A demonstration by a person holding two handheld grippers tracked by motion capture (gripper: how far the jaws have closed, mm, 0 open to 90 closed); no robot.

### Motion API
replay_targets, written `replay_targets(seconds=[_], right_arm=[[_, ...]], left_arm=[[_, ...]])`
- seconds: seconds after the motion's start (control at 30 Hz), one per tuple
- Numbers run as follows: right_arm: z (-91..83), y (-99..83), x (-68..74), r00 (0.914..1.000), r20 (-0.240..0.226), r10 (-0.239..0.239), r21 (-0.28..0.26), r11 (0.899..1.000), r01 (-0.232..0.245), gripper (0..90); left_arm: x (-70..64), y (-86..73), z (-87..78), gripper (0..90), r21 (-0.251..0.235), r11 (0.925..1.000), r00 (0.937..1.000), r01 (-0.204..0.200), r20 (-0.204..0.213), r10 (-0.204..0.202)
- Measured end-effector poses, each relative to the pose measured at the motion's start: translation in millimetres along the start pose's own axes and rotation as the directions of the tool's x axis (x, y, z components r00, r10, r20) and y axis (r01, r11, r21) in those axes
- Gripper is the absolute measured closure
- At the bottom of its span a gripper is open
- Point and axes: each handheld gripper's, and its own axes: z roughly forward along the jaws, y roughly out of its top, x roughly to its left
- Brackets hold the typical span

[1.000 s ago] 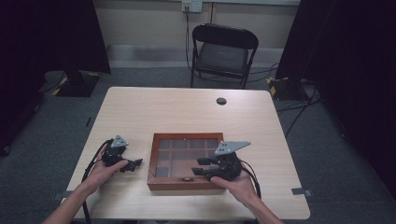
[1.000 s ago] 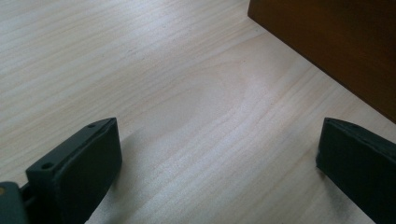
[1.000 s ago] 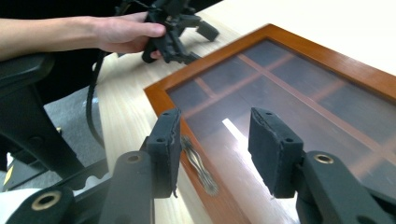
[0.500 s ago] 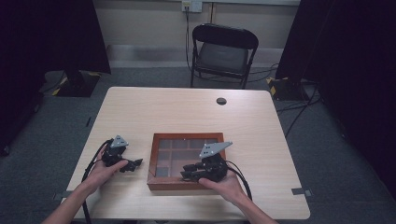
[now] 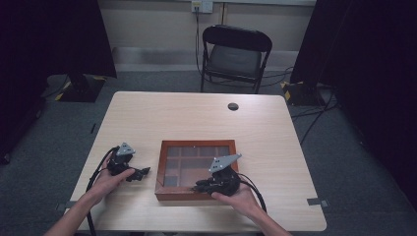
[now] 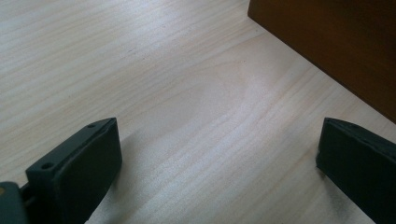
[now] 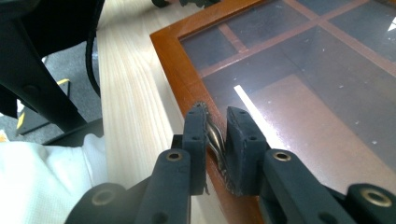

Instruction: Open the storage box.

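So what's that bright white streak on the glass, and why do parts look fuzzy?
Right gripper view: the streak is lamp glare on the wooden box's glass lid; the right hand-held gripper pinches a small metal handle. Left gripper view: the left hand-held gripper jaws are soft, casting faint shadows on the table.

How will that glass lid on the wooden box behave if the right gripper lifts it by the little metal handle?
The lid will probably swing up stiffly, since its wood frame looks rigid. Its glass panes likely make it heavy for its size and breakable if dropped. The thin, shiny handle, pinched in the right gripper, may slip.
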Motion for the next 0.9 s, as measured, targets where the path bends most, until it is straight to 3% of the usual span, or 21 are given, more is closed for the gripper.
replay_targets(seconds=[0.4,0.9], right_arm=[[2.1,-1.7,0.5,0.9999,-0.002,-0.012,-0.017,1.000,0.012,80.3],[5.3,4.8,4.9,0.9998,-0.017,-0.014,0.019,1.000,0.014,81.7]], left_arm=[[-0.1,-0.1,0.0,0.0,-0.001,1.0000,1.0000,0.002,0.000,-0.002],[-0.1,0.2,0.2,0.0,0.000,1.0000,1.0000,0.000,0.001,0.000]])
